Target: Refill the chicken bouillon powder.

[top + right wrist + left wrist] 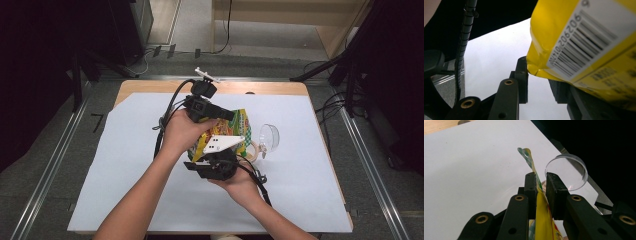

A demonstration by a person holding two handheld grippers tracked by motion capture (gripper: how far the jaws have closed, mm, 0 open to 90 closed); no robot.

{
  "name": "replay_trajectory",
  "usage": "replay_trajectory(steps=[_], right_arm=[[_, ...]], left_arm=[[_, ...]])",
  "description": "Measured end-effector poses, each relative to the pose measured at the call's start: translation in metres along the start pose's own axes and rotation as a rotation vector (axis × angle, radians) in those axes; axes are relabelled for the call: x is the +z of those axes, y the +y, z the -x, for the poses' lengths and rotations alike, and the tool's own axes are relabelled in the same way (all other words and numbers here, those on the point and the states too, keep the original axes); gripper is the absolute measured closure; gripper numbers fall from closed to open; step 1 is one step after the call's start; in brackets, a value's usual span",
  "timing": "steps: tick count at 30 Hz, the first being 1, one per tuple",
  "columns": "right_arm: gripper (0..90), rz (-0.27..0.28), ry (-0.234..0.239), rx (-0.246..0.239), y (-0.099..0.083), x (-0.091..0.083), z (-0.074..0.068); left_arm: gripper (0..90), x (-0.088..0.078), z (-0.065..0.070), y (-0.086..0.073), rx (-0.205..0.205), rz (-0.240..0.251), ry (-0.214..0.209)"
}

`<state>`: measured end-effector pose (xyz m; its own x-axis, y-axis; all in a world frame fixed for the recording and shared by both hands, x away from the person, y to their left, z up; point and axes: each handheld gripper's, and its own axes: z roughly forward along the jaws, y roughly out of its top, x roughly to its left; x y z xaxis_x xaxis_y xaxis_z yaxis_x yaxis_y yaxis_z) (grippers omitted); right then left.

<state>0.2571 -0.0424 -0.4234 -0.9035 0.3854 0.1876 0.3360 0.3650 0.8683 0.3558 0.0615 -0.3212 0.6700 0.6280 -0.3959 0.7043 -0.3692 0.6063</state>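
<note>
The left gripper [540, 183] pinches the top edge of a crinkly yellow plastic snack bag [541, 217] with green and red print. In the left gripper view the bag's thin sealed edge runs up between the two black jaws and lies against the left one, with a narrow gap showing on the side of the right one (so the jaws stand nearly together on the film). In the high view this left gripper [227, 116] sits at the far side of the bag [235, 129], held in the person's left hand [181, 131].

The right gripper [537, 82] meets the bag [584, 45] at a corner near its barcode panel. The corner reaches the left jaw, while the bag's body covers the right jaw, so whether the jaws press the film cannot be told. In the high view the right gripper [217, 162] is at the near side of the bag, with its grey three-cornered plate over the bag and the right hand [240, 185] beneath.

The bag is held off the white paper sheet [125, 165] that covers the wooden table [150, 86]. Just to the right of the bag stands a clear round plastic dish [270, 136] (tilted on its edge), and a small pale ring [250, 150] lies between the bag and the dish.
</note>
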Motion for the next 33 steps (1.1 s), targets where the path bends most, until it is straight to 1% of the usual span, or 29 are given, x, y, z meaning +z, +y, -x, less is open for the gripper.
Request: replay_trajectory(steps=[4,16,18,20,24,28,30,31,33], right_arm=[[71.8,-0.003,-0.001,-0.004,0.0001,0.0004,-0.0003],[71.9,-0.007,0.002,-0.007,0.0002,0.0003,-0.0012],[71.9,-0.001,0.000,-0.012,0.0006,-0.0002,-0.0010],[71.7,0.002,0.002,-0.005,0.0008,-0.0003,-0.0022],[71.6,0.003,0.002,-0.008,0.0005,0.0008,-0.0027],[71.7,0.009,0.005,-0.003,0.0020,-0.0011,-0.0034],[71.6,0.013,0.009,-0.006,0.0034,-0.0022,-0.0038],[71.5,0.011,0.011,-0.006,0.0040,-0.0026,-0.0040],[71.4,0.008,0.012,-0.007,0.0049,-0.0032,-0.0040]], left_arm=[[79.2,-0.0005,-0.0003,-0.0011,-0.007,0.009,-0.003],[79.2,-0.0018,0.0015,-0.0012,0.000,0.012,0.002],[79.1,-0.0023,0.0025,-0.0008,0.005,0.009,0.004],[79.0,-0.0027,0.0033,-0.0008,0.012,0.006,0.007],[79.1,-0.0031,0.0041,-0.0014,0.010,0.008,0.012],[79.2,-0.0037,0.0048,0.0010,0.013,0.003,0.009],[79.1,-0.0037,0.0041,0.0031,0.009,-0.003,0.006],[79.2,-0.0033,0.0034,0.0041,0.000,-0.004,0.003],[79.2,-0.0031,0.0025,0.0051,0.002,-0.010,0.001]])
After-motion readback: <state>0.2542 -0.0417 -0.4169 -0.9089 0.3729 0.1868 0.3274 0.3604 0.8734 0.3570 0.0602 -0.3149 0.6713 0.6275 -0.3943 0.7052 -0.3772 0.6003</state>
